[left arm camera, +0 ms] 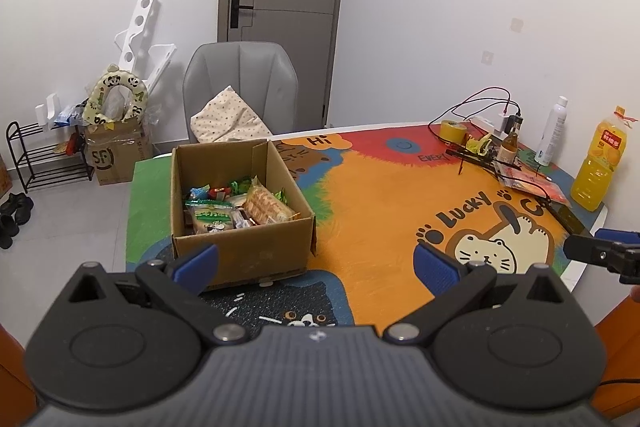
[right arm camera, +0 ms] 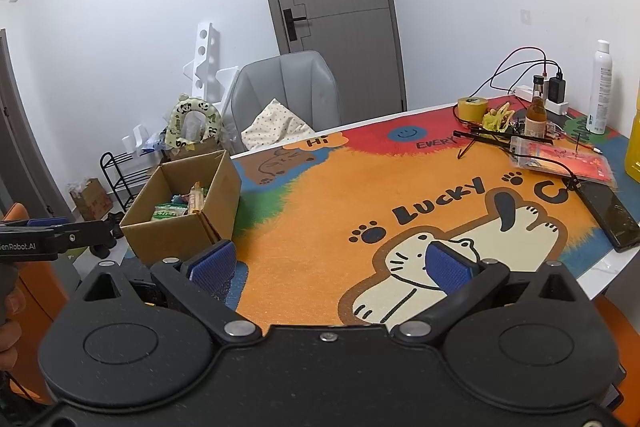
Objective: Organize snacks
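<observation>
An open cardboard box (left arm camera: pixel 240 251) stands on the left part of the colourful cat table mat (left arm camera: pixel 380 195). It holds several snack packets (left arm camera: pixel 240 207), among them a green-and-white pack and a pack of biscuits. The box also shows in the right wrist view (right arm camera: pixel 176 235) with the snacks (right arm camera: pixel 180 205) inside. My left gripper (left arm camera: pixel 316 263) is open and empty, just in front of the box's near wall. My right gripper (right arm camera: pixel 332 263) is open and empty above the cat drawing, to the right of the box.
At the table's far right lie a tape roll (left arm camera: pixel 452 131), cables, a small brown bottle (left arm camera: pixel 508 147), a white spray bottle (left arm camera: pixel 554 131), an orange juice bottle (left arm camera: pixel 596 167) and a black phone (right arm camera: pixel 612 219). A grey chair (left arm camera: pixel 240 87) stands behind the table.
</observation>
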